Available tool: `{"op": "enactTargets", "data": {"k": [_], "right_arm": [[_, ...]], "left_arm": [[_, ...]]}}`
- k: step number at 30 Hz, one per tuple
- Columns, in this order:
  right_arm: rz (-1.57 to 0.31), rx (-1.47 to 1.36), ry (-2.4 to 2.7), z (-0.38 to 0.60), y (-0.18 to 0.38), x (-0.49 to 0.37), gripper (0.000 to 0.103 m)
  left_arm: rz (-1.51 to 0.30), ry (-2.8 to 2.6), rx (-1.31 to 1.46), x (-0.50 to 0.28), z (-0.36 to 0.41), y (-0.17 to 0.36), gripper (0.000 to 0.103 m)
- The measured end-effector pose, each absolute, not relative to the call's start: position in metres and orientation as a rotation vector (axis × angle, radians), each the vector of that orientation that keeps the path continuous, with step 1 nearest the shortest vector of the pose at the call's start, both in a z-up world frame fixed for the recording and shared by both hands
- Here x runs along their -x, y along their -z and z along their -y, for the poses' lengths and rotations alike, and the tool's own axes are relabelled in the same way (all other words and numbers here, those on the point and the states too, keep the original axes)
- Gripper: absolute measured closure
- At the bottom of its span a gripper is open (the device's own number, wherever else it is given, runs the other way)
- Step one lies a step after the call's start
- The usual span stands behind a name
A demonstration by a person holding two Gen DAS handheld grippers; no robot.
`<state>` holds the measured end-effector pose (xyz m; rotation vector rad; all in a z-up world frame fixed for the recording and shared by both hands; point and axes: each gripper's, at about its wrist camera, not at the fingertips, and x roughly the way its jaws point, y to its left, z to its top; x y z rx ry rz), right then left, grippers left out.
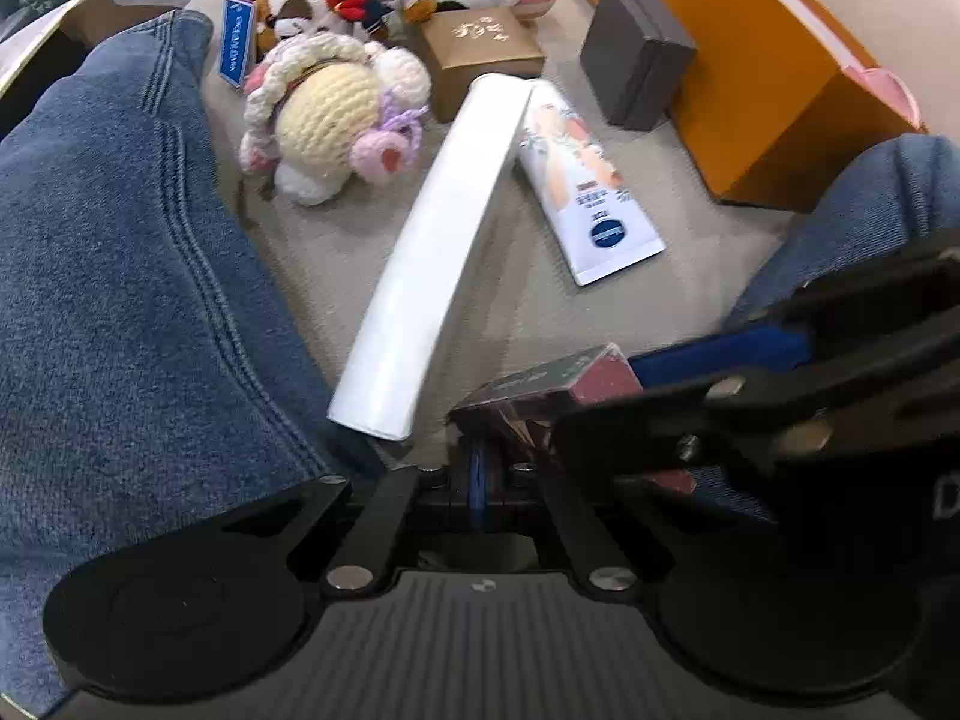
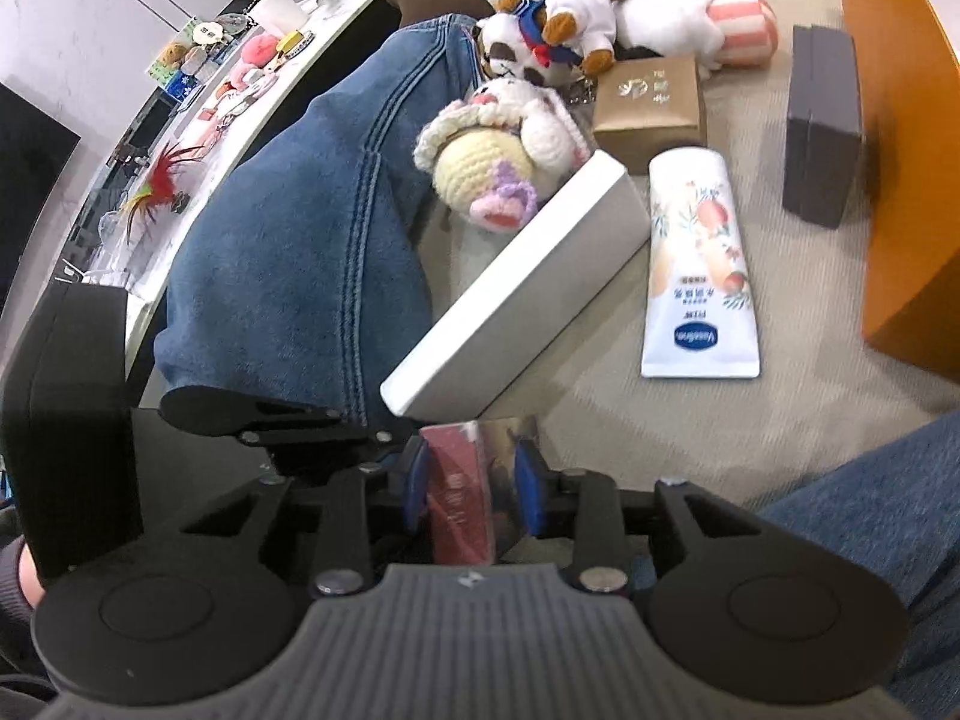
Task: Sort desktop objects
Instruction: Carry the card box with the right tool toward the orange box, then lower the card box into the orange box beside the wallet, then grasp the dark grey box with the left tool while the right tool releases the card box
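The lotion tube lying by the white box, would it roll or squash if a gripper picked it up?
The lotion tube lies flat with a crimped, flattened end, so it probably won't roll. It looks like soft plastic, likely to dent under pinching. Its glossy printed skin may slip somewhat between pads.

Beige cushioned surface (image 2: pixel 600 420) (fabric-covered) carrying: white box (image 2: pixel 516 294), lotion tube (image 2: pixel 696 276), brown box (image 2: pixel 651 102), grey box (image 2: pixel 822 126), plush toys (image 2: pixel 498 162).

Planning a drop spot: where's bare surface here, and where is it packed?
Free: the beige patch in front of the lotion tube, toward the near knee, and the strip between tube and grey box. Crowded: plush toys, crochet doll, brown box and white box bunch along the far leg.
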<state>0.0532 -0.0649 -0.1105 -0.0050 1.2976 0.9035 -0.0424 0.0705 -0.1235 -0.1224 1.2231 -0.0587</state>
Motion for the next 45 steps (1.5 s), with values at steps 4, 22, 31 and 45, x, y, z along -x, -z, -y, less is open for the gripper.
{"op": "enactTargets", "data": {"k": [4, 22, 31, 45], "right_arm": [[-1.31, 0.012, -0.867, 0.065, 0.114, -0.05, 0.068], [-1.166, 0.015, -0.717, 0.12, 0.052, -0.079, 0.079], [-1.003, -0.064, -0.63, 0.194, -0.045, -0.112, 0.079], [-1.116, -0.042, -0.403, 0.247, -0.006, -0.183, 0.079]], "left_arm": [[-1.223, 0.066, 0.124, 0.041, -0.069, 0.127, 0.103], [-1.115, 0.174, 0.085, -0.006, -0.048, 0.053, 0.102], [-1.029, 0.234, 0.073, -0.097, -0.028, 0.006, 0.075], [-1.216, 0.205, 0.032, -0.192, 0.007, 0.067, 0.047]]}}
